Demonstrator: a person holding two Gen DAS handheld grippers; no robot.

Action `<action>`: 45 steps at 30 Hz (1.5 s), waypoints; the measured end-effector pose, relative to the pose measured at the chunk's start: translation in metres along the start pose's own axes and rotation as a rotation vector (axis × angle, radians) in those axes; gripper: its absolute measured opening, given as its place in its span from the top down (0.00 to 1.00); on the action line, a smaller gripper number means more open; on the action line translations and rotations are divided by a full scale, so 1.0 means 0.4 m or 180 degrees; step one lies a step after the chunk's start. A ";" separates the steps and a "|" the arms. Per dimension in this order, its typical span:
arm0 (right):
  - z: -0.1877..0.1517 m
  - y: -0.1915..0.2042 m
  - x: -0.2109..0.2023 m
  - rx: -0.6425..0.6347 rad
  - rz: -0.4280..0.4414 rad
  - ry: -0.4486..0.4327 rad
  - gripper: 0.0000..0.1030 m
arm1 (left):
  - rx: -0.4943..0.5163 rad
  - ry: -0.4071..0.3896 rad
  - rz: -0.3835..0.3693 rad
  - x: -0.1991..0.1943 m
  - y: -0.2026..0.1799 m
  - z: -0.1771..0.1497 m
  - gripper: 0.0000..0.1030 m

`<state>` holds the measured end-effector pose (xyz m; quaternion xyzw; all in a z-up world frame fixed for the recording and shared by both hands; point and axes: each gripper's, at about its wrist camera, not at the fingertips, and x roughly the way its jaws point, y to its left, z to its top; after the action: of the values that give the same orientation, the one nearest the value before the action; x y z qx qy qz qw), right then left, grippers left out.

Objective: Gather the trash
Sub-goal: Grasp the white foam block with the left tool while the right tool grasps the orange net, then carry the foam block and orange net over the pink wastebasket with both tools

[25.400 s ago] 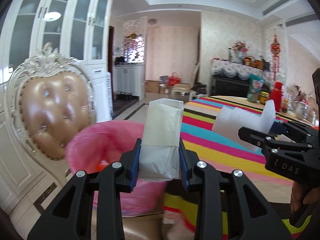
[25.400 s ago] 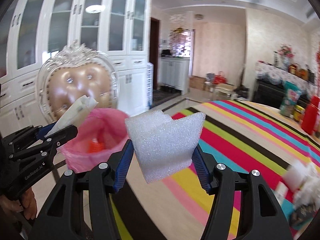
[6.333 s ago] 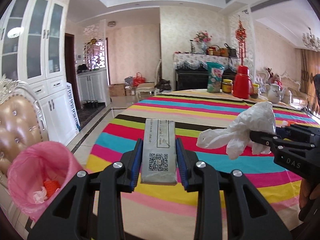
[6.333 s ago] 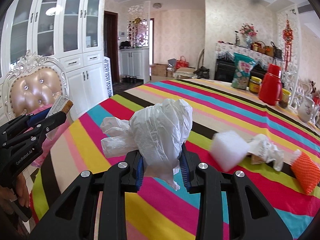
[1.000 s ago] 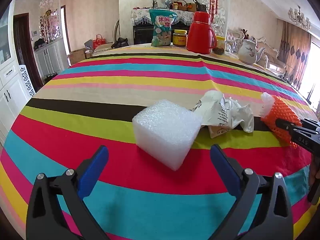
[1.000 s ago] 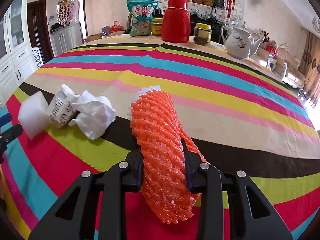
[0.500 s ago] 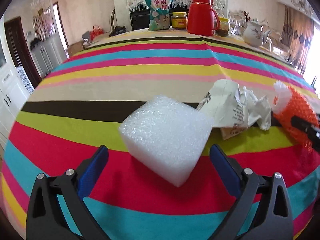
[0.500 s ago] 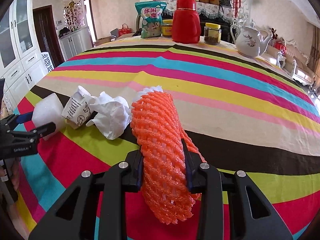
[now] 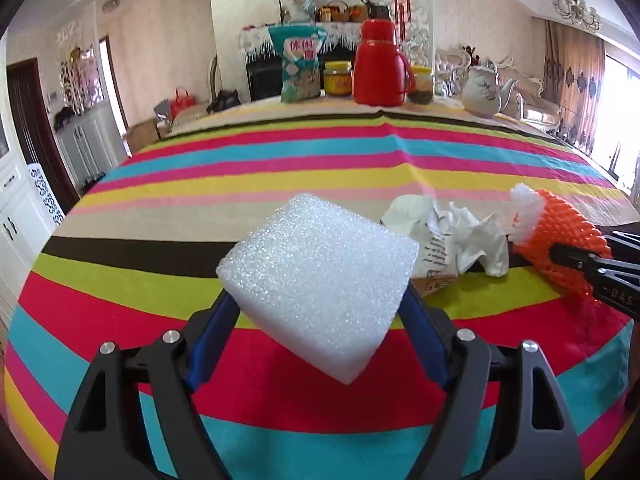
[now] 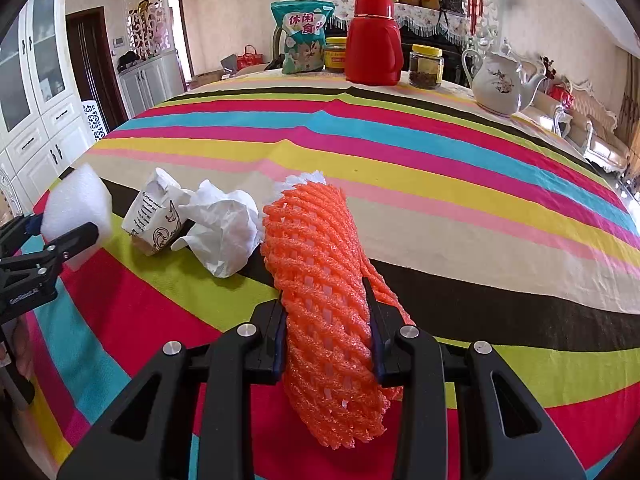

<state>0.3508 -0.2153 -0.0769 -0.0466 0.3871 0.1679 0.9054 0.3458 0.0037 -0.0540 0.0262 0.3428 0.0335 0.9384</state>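
Foam block (image 9: 320,280) sits above the striped tablecloth (image 9: 320,152).

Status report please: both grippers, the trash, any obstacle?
Left gripper closing around foam block. Right gripper shut on orange foam net. Crumpled paper remains on table. No obstacle.

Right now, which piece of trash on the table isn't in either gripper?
The crumpled white paper wad between the foam block and the orange net sleeve; no gripper touches it.
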 end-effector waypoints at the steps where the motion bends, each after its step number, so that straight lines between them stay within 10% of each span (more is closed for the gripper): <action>1: 0.000 0.001 0.001 -0.0002 -0.0001 0.0005 0.66 | 0.0010 -0.0010 -0.0009 -0.003 -0.003 0.000 0.25; 18: -0.011 0.043 -0.002 -0.0229 -0.0531 0.0011 0.66 | -0.0163 -0.0117 -0.0042 -0.033 -0.004 -0.007 0.25; 45: -0.113 0.286 -0.304 0.0064 0.0054 -0.0688 0.66 | -0.0172 -0.0560 -0.0029 -0.269 0.084 -0.101 0.25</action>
<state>0.2027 -0.1500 -0.0162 -0.0158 0.2892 0.1758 0.9409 0.2360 0.0294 -0.0136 0.0022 0.2582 0.0360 0.9654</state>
